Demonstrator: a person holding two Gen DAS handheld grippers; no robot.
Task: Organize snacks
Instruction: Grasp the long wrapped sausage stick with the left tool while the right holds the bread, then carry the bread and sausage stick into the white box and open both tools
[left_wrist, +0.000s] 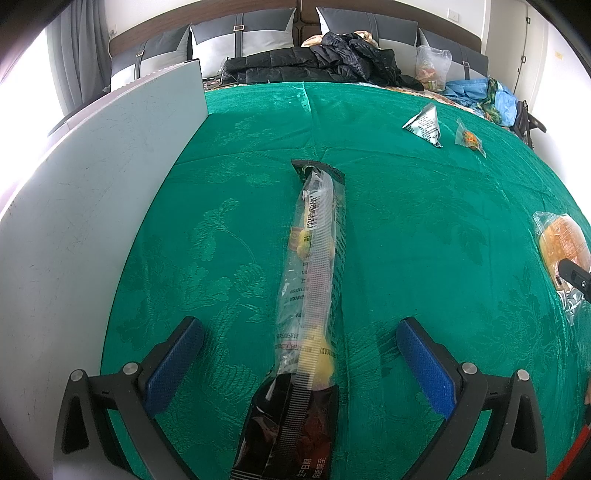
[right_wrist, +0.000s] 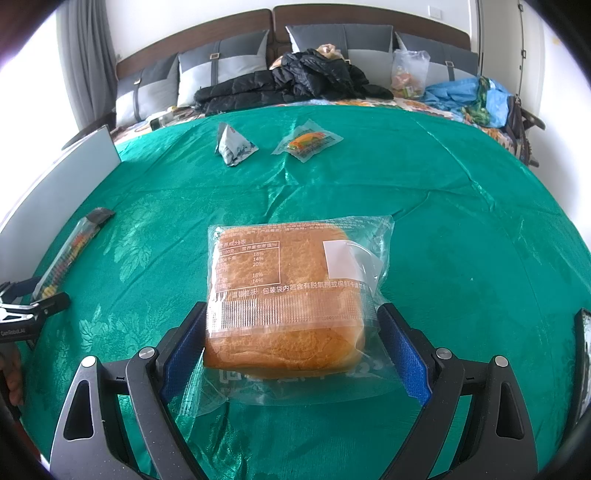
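Note:
In the left wrist view my left gripper (left_wrist: 300, 334) is open, its blue pads on either side of a long clear-and-black snack pack (left_wrist: 314, 280) that lies on the green cloth (left_wrist: 424, 229), pads apart from it. In the right wrist view my right gripper (right_wrist: 291, 330) is open wide around a wrapped bread loaf (right_wrist: 288, 291); the left pad is at the wrapper's edge, and I cannot tell if it grips. The long pack (right_wrist: 70, 251) and the left gripper (right_wrist: 33, 306) show at the left. The bread (left_wrist: 561, 247) shows at the left wrist view's right edge.
A white board (left_wrist: 85, 206) stands along the left of the cloth. A triangular silver packet (right_wrist: 232, 147) and a small clear candy packet (right_wrist: 306, 142) lie at the far side. Beyond are a bed with black jackets (right_wrist: 295, 83), pillows and bags.

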